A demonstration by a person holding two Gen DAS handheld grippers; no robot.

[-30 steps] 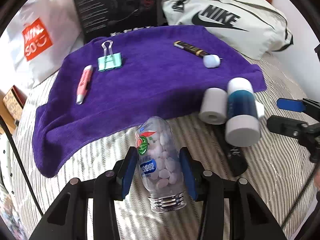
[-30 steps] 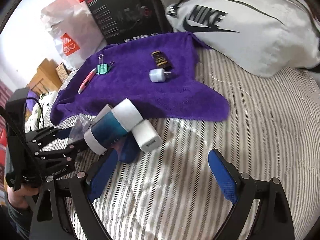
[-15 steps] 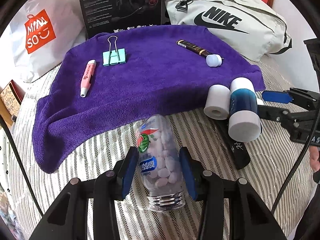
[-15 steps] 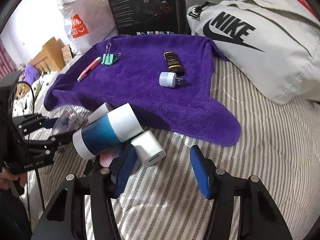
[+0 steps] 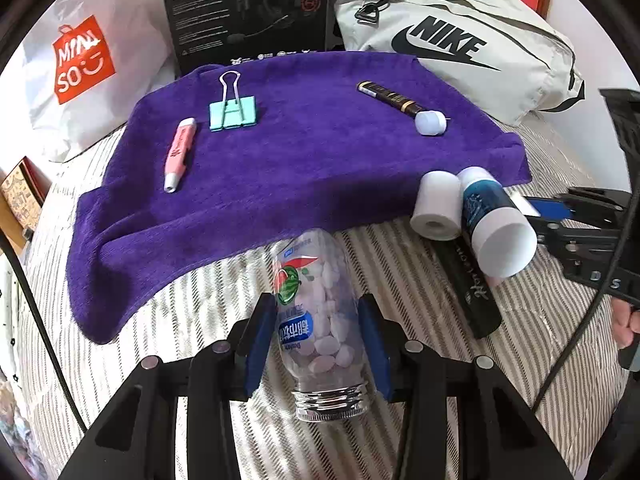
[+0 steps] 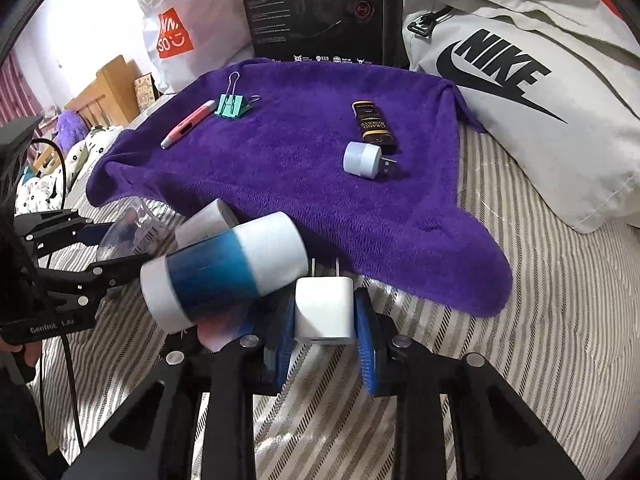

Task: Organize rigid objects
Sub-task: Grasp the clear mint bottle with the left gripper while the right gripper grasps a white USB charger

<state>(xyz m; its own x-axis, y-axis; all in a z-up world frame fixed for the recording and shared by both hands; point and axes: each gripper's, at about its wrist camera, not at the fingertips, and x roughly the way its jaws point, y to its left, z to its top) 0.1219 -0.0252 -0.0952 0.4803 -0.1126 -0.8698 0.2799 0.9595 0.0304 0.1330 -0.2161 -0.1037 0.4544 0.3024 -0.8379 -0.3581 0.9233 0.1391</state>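
My left gripper (image 5: 316, 340) is shut on a clear candy bottle (image 5: 320, 320) lying on the striped bed, just before the purple towel (image 5: 300, 168). My right gripper (image 6: 326, 332) is shut on a white plug charger (image 6: 324, 306), prongs toward the towel. A blue and white cylinder (image 6: 228, 272) and a white roll (image 5: 436, 204) lie beside it. On the towel lie a pink pen (image 5: 179, 152), a teal binder clip (image 5: 233, 114), a dark tube (image 5: 390, 98) and a small white USB light (image 5: 429, 122).
A black flat object (image 5: 468, 284) lies under the cylinder. A grey Nike bag (image 5: 460, 40), a black box (image 5: 248, 8) and a white Miniso bag (image 5: 84, 60) stand behind the towel. Striped bedding (image 6: 540, 320) lies to the right.
My right gripper moved in and closed from wide open onto the white charger. My left gripper stays shut on the candy bottle and has edged back slightly.
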